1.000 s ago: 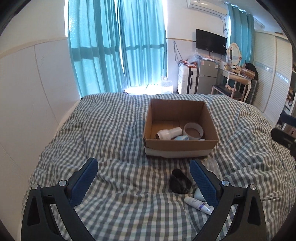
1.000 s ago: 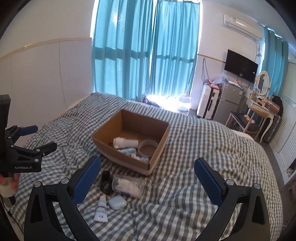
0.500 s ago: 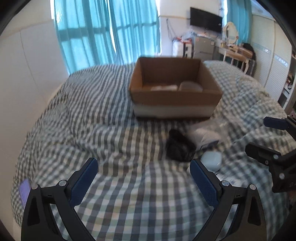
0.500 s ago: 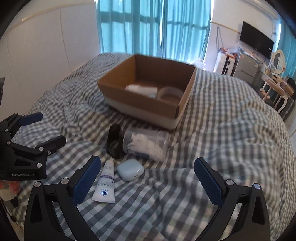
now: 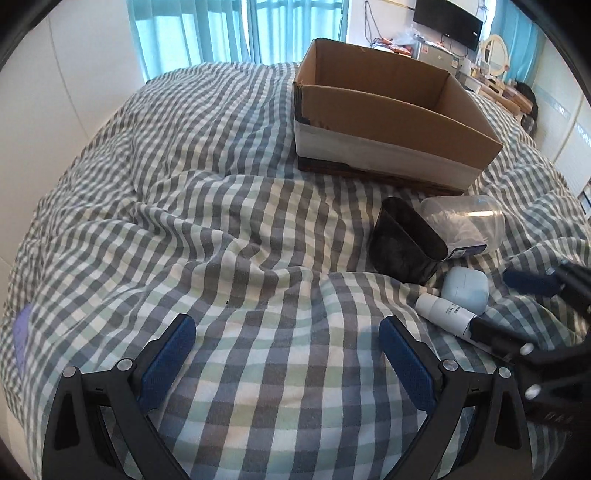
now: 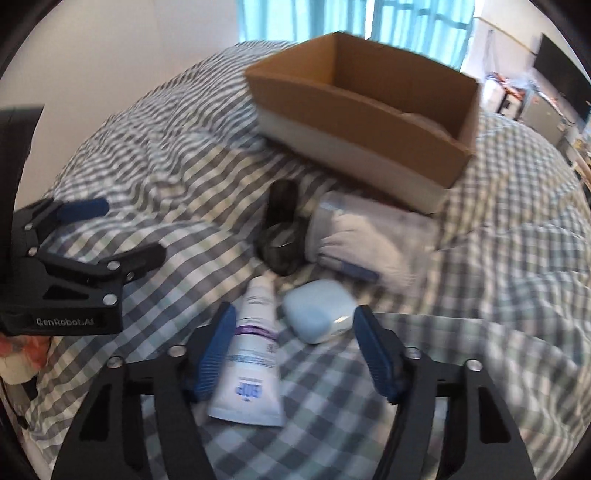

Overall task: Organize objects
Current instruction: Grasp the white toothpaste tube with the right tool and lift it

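Observation:
A cardboard box [image 5: 391, 122] [image 6: 362, 118] sits on the checked bed. In front of it lie a black cup [image 5: 404, 242] [image 6: 282, 232] on its side, a clear jar of white pads [image 5: 467, 225] [image 6: 362, 240], a pale blue case [image 5: 463, 290] [image 6: 319, 310] and a white tube [image 5: 445, 310] [image 6: 255, 347]. My right gripper [image 6: 293, 350] is open, low over the bed, its fingers either side of the tube and the blue case. My left gripper [image 5: 286, 354] is open and empty over bare bedding, left of the objects.
The left gripper also shows at the left in the right wrist view [image 6: 85, 240], and the right gripper at the right in the left wrist view [image 5: 532, 317]. Teal curtains [image 5: 236, 29], a TV [image 5: 447, 20] and furniture stand beyond the bed.
Both grippers have dropped down and forward toward the bed. The right gripper has closed in on the tube and blue case and its fingers now straddle them.

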A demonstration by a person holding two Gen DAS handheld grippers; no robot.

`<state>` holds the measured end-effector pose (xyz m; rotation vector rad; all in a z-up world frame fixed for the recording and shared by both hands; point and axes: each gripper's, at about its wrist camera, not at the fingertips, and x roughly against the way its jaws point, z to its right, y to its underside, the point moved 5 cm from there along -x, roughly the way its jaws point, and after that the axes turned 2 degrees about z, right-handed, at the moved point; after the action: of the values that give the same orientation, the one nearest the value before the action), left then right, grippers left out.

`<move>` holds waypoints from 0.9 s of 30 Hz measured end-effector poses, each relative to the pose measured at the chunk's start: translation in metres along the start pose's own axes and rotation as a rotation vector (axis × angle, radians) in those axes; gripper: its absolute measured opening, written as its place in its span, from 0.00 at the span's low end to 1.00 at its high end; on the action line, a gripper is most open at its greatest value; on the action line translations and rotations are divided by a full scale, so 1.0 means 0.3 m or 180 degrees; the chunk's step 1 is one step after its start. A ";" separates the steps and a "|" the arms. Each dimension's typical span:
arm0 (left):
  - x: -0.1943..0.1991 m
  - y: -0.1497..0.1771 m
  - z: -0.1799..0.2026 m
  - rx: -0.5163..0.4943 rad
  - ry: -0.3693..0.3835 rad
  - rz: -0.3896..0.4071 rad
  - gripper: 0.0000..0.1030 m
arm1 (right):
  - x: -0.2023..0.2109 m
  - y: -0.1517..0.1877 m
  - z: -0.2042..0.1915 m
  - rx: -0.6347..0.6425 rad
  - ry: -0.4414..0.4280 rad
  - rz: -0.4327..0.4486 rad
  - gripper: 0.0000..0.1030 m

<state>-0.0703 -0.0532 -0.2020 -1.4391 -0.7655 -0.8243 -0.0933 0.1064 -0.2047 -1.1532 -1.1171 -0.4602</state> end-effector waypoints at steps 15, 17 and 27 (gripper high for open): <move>-0.010 -0.001 0.004 -0.0028 -0.0014 -0.0045 0.99 | 0.002 0.030 -0.046 0.0153 -0.0077 -0.0073 0.27; -0.008 -0.004 0.017 -0.0076 -0.0037 -0.0081 0.99 | 0.051 0.014 -0.022 0.0070 -0.0075 0.0062 0.27; -0.036 -0.086 0.202 -0.0332 0.0204 -0.0090 0.99 | 0.186 -0.022 0.205 -0.0342 0.0339 0.0417 0.27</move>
<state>-0.0955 0.0085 -0.1975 -1.4897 -0.7044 -0.9396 -0.1031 0.1715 -0.1537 -1.2727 -0.9277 -0.4786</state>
